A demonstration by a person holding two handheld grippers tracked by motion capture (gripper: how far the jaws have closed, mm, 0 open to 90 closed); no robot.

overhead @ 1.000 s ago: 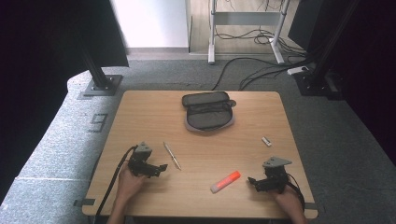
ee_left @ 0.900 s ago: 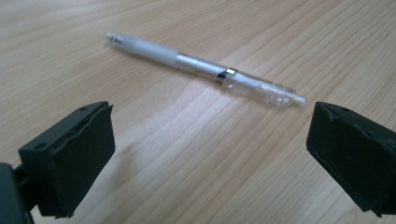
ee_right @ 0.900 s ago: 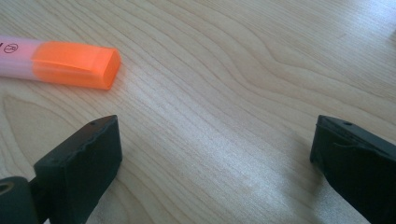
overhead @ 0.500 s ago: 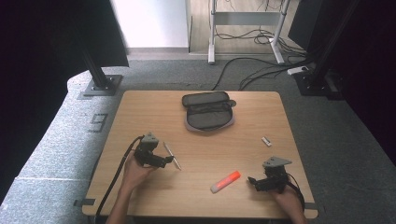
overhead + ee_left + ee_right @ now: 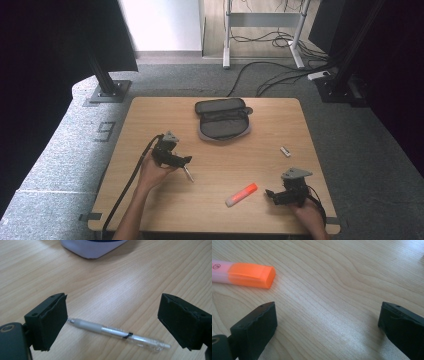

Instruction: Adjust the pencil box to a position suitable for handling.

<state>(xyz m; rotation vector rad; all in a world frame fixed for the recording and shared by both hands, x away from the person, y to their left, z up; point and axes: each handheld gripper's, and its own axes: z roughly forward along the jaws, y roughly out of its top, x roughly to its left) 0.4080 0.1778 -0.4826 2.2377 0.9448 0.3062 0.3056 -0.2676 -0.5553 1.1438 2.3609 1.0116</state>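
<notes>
Right now the left gripper (image 5: pixel 186 161) is hovering over the pen (image 5: pixel 117 333), which is lying flat on the table (image 5: pixel 150 120) between its two jaws; the jaws have just been closing a little, yet they are standing wide apart and not pressing on the pen. In the left gripper view the pen is lying nearly in line from one jaw to the other, its tip just beside the left pad, so the person is probably needing to turn the hand until the jaws are crossing the barrel, then to come down and close on its middle near the dark band. The right gripper (image 5: pixel 270 193) is resting near the front edge with its jaws open on nothing, the orange highlighter (image 5: pixel 241 194) lying just beside it. The dark pencil case (image 5: pixel 222 120) is sitting well apart toward the far side, with bare wood between it and the pen, so open room for lifting is plentiful. A small white piece (image 5: pixel 285 151) is lying toward the right edge, clear of both hands
</notes>
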